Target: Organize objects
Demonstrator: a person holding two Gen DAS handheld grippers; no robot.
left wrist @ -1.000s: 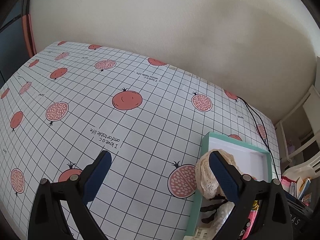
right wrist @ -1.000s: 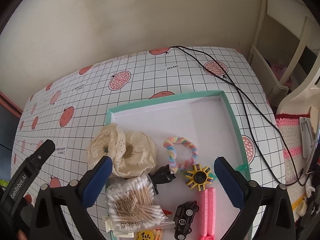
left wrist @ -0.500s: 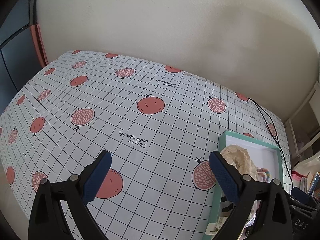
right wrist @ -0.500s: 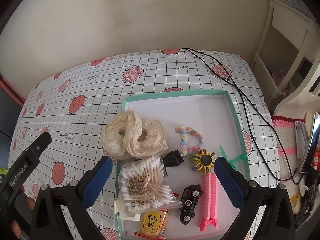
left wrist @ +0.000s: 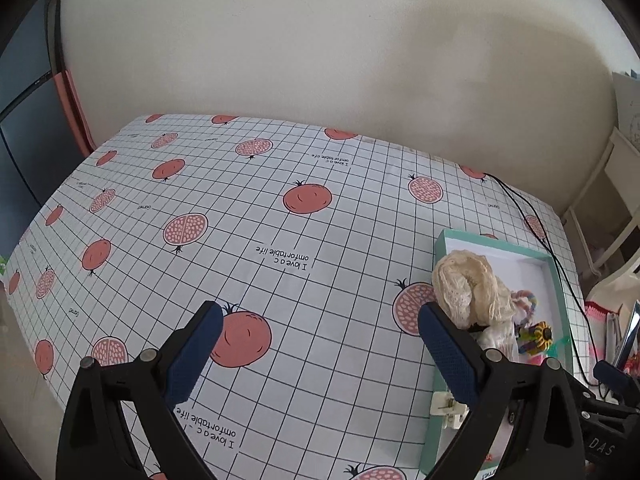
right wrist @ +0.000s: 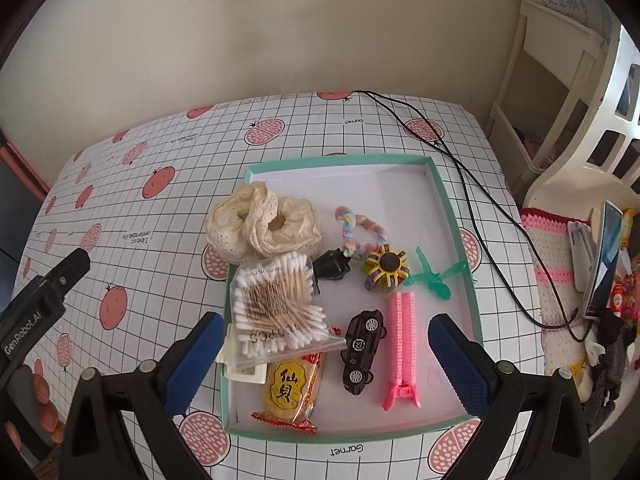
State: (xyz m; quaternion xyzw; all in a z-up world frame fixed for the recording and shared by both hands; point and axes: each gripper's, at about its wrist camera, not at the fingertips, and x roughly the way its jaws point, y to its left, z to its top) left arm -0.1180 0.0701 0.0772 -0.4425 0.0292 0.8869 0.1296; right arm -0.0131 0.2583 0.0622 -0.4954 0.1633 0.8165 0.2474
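Above the mint-rimmed tray (right wrist: 456, 216), which keeps the scrunchie (right wrist: 262, 228), cotton swabs (right wrist: 278, 308) and toy car (right wrist: 362, 344) gathered on the surface, the right gripper (right wrist: 326, 350) and left gripper (left wrist: 320, 346) hover with fingers wide apart, empty, seemingly free to choose a piece.

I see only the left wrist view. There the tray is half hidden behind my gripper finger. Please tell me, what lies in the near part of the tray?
Observer: A bag of cotton swabs lies on the tray's left side, overlapping its left rim.
Operator: Is something under the bag?
Observer: A yellow snack packet lies at its near end, partly under the bag.
Operator: Is there any toy?
Observer: A black toy car lies beside a pink hair clip.
Operator: Does the right gripper hold something?
Observer: No, the right gripper is open above the tray.
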